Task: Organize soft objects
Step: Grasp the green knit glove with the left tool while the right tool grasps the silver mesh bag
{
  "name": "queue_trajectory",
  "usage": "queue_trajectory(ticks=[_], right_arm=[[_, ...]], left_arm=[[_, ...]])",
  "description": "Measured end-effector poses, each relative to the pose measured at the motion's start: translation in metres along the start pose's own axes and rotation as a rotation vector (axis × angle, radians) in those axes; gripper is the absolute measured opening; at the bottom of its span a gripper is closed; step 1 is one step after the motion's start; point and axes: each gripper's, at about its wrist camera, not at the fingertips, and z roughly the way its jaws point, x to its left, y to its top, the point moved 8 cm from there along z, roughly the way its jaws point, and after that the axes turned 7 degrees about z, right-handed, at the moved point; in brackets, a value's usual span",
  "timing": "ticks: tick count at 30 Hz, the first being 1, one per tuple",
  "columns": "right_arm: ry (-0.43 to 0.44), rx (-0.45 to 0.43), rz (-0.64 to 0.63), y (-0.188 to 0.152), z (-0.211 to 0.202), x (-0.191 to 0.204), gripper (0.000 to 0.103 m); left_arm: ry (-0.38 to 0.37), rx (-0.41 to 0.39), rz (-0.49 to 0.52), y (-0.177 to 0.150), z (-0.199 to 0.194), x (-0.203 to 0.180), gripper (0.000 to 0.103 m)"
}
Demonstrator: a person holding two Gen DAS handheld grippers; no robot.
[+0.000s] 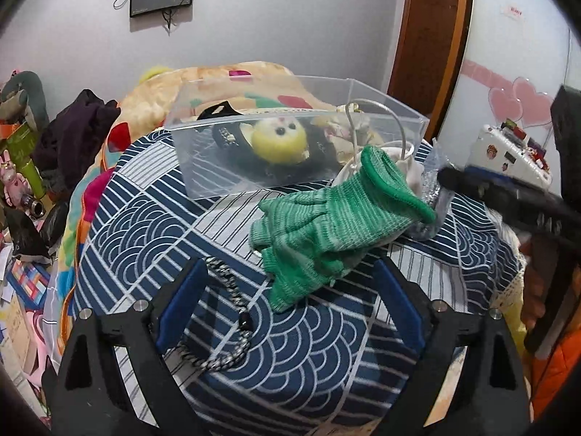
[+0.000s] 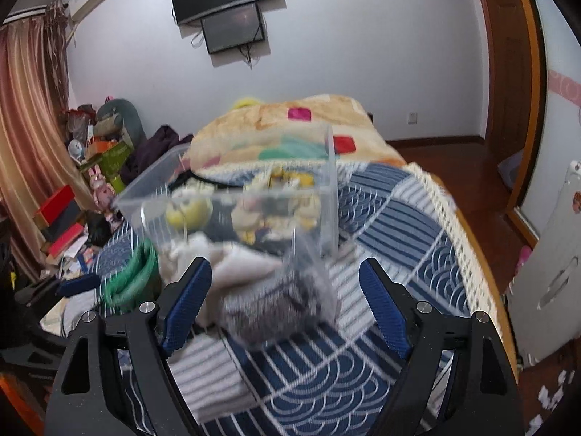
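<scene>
green glove [image 1: 323,225] beside clear bin [image 1: 290,138]; no writing legible

Even indoor light, fisheye-bent edges, right view seemingly motion-blurred

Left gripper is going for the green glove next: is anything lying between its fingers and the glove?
Nothing blocks it. The left gripper is open and the green glove lies just ahead, its fingertips already between the fingers. A braided cord lies on the patterned cover near the left finger, beside the glove.
</scene>
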Motion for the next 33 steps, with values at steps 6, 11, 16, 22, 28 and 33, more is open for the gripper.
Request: queue_trajectory(ticks=[6,11,16,22,28,33], right_arm=[[0.008,0.078,0.013,-0.024,0.018,-0.006,0.081],[0.033,0.087,0.008,-0.03,0.021,-0.003,0.07],[0.052,0.09,-0.006,-0.032,0.022,0.003,0.047],[0.037,0.064,-0.043,-0.028,0.014,0.005,0.03],[0.02,0.025,-0.051,-0.019,0.004,0.004,0.024],[0.017,-0.024,-0.072,-0.009,-0.011,0.007,0.024]], left_arm=[[0.012,-0.03,-0.035,0.012,0.008,0.002,0.089],[-0.039,-0.022,-0.069,0.016,0.016,0.003,0.062],[-0.04,-0.02,-0.06,0.014,0.018,0.0,0.036],[-0.035,-0.042,-0.077,0.015,0.011,0.006,0.026],[-0.018,-0.095,-0.097,0.025,-0.007,0.019,0.026],[-0.008,-0.143,-0.113,0.035,-0.025,0.029,0.026]])
